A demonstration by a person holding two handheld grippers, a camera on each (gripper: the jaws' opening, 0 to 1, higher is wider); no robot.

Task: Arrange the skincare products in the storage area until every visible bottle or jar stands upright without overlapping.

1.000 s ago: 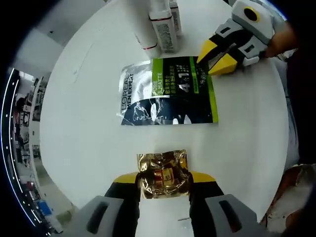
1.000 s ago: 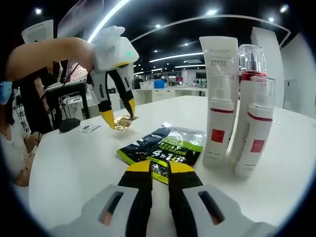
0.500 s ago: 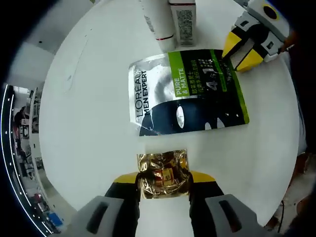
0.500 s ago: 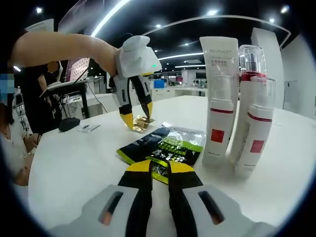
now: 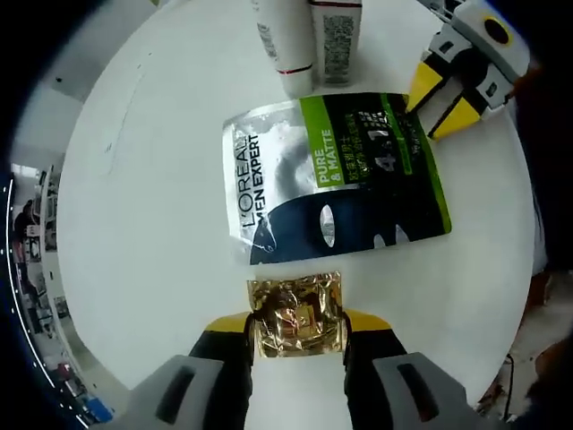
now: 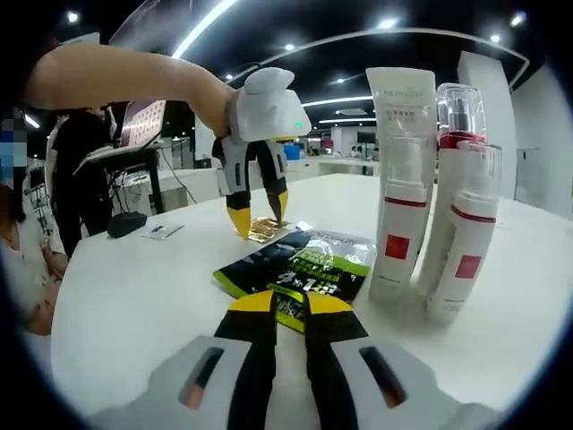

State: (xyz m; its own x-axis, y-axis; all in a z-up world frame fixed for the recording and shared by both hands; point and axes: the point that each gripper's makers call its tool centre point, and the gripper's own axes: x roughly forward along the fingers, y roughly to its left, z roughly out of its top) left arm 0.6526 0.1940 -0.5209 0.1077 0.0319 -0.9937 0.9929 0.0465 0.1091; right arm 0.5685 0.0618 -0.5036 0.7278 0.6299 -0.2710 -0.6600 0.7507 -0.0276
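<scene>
A white tube (image 6: 399, 179) and two clear-capped pump bottles (image 6: 466, 215) with red bands stand upright, close together, at the far right of the desk. A black, silver and green sachet (image 5: 333, 175) lies flat just beside them. A small crinkled gold packet (image 5: 296, 314) sits at the sachet's far edge.

The left gripper view looks almost straight down on the white table (image 5: 143, 224) from above, close over a gold sachet (image 5: 296, 314) between its own jaws. The right gripper view sits low, near the tabletop, and looks level across it toward the standing bottles (image 6: 448, 224) and the room behind. Both views share the flat black-and-green packet (image 5: 336, 175), the gold sachet and the bottles (image 5: 309, 40). Each view also catches the other gripper: the right gripper (image 5: 440, 97) at the left view's upper right, the left gripper (image 6: 258, 215) above the sachet in the right view.
</scene>
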